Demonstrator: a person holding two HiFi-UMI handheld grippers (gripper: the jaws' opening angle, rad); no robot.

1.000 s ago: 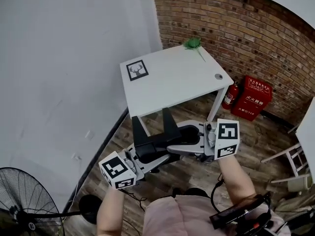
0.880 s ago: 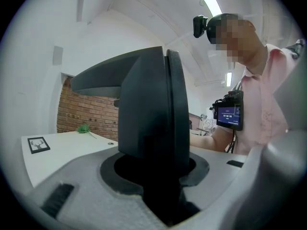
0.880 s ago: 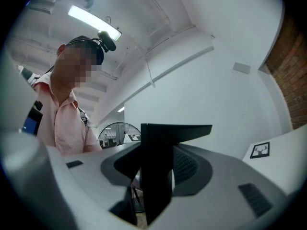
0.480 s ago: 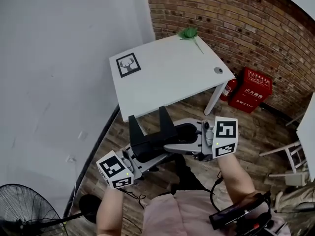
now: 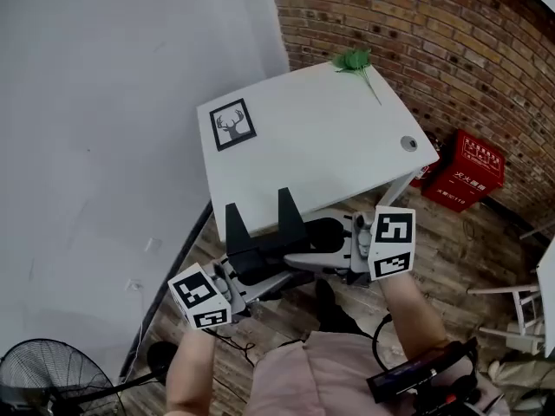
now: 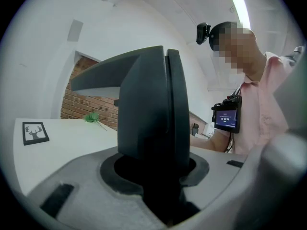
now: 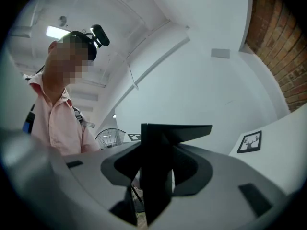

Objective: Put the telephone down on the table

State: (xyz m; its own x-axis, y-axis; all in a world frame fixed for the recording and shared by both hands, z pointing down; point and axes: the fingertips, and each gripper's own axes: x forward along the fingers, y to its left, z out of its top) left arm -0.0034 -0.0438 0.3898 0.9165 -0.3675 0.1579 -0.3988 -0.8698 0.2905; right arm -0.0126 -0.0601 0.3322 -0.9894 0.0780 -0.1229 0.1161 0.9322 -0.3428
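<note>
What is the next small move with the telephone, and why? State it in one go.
Probably carry the telephone forward over the white table, then lower it. The left tongs and right tongs are both closed on it, and it appears to hang over the wooden floor, short of the table's near edge. The deer picture sits at a far corner.

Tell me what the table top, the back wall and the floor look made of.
Table: probably painted or laminated board, smooth matte white, no grain showing.
Back wall: exposed red brick, mortar lines visible.
Floor: wood planks or wood-look boards, streaked brown strips.
</note>
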